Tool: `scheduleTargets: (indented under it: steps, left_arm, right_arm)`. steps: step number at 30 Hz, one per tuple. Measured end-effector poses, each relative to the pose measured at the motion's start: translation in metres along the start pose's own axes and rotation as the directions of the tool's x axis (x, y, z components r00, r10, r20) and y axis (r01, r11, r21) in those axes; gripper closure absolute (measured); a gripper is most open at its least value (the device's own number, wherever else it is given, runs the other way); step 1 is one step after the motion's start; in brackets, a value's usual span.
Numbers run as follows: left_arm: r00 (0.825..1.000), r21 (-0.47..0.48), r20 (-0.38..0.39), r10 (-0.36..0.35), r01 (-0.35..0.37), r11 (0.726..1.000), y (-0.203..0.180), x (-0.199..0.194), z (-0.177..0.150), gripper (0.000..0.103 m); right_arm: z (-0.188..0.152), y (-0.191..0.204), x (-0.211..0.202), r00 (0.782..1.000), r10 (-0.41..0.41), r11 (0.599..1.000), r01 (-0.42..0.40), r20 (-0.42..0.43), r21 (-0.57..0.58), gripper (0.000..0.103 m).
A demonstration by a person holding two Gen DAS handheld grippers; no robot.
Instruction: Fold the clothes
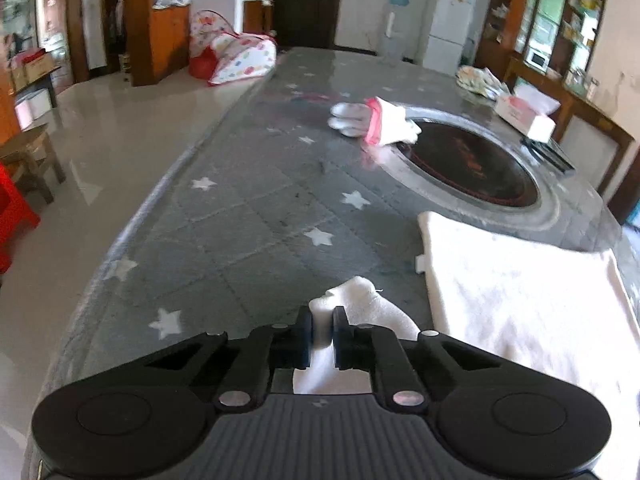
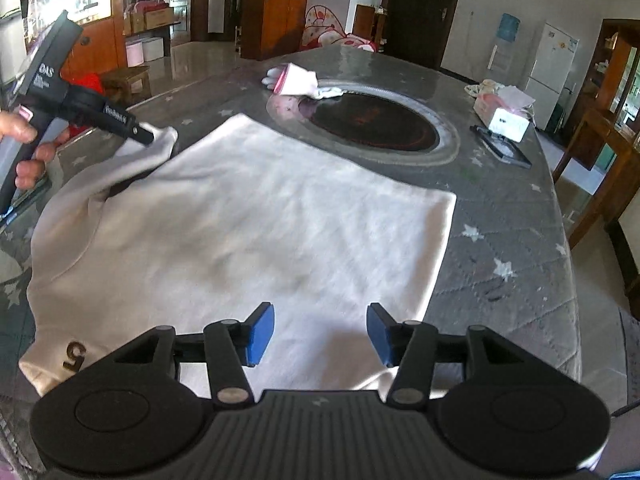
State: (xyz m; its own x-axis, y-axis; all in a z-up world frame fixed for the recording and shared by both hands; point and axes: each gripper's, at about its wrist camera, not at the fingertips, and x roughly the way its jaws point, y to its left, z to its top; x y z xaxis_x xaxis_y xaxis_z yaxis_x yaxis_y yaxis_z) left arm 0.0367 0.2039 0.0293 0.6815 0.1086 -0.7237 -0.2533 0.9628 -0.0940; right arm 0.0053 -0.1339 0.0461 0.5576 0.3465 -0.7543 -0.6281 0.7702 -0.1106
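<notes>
White garment (image 2: 248,216) is spread flat mid-frame on the star-patterned table (image 2: 500,216). A sleeve end (image 1: 360,300) is pinched by the left gripper (image 1: 322,334). The right gripper (image 2: 320,332) is held spread and empty. Cloth judged soft, light and limp; edges are best gripped.

— What's out on the tabletop (image 1: 248,216)?
— Grey, star-printed cover, with a round dark hotplate (image 1: 464,164) set in toward the far right. A white glove with a pink cuff (image 1: 376,122) lies at the hotplate's far-left rim.
— And beyond?
— A pink tissue box (image 2: 502,116) at the right edge, a flat black tray (image 2: 502,152) just beside it. Past the far end stand a white fridge (image 1: 450,26) and a water dispenser (image 1: 398,20).
</notes>
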Motion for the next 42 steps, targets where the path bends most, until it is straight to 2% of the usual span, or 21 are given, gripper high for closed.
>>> scheduleTargets:
  steps: [6, 15, 18, 24, 35, 39, 42]
  left_arm:
    - [0.995, -0.06, 0.085, 0.056, -0.05, 0.997, 0.026, -0.036, -0.003, 0.093]
    - [0.971, -0.162, 0.192, 0.144, -0.114, 0.98, 0.08, -0.093, -0.017, 0.093]
    - [0.968, -0.167, 0.181, 0.172, -0.142, 0.976, 0.091, -0.096, -0.027, 0.093]
    - [0.977, -0.186, 0.134, 0.169, -0.142, 0.972, 0.104, -0.087, -0.04, 0.093]
    - [0.973, -0.19, 0.135, 0.187, -0.16, 0.969, 0.113, -0.089, -0.048, 0.093]
    - [0.97, -0.186, 0.127, 0.207, -0.182, 0.966, 0.115, -0.091, -0.052, 0.093]
    - [0.971, -0.18, 0.105, 0.214, -0.193, 0.965, 0.116, -0.088, -0.053, 0.093]
  right_arm:
    - [-0.006, 0.01, 0.0, 1.0, 0.007, 1.0, -0.007, -0.008, -0.018, 0.05]
    - [-0.008, 0.029, -0.004, 1.0, 0.031, 0.998, -0.031, -0.005, -0.051, 0.05]
    - [-0.006, 0.037, -0.006, 0.999, 0.043, 0.997, -0.043, 0.0, -0.068, 0.05]
    - [0.005, 0.068, -0.009, 0.996, 0.093, 0.987, -0.09, 0.014, -0.131, 0.049]
    - [0.02, 0.14, 0.006, 0.973, 0.231, 0.937, -0.223, -0.001, -0.268, 0.046]
    - [0.017, 0.15, 0.01, 0.971, 0.24, 0.93, -0.232, -0.007, -0.286, 0.046]
    - [0.018, 0.141, 0.005, 0.969, 0.246, 0.936, -0.237, 0.004, -0.26, 0.046]
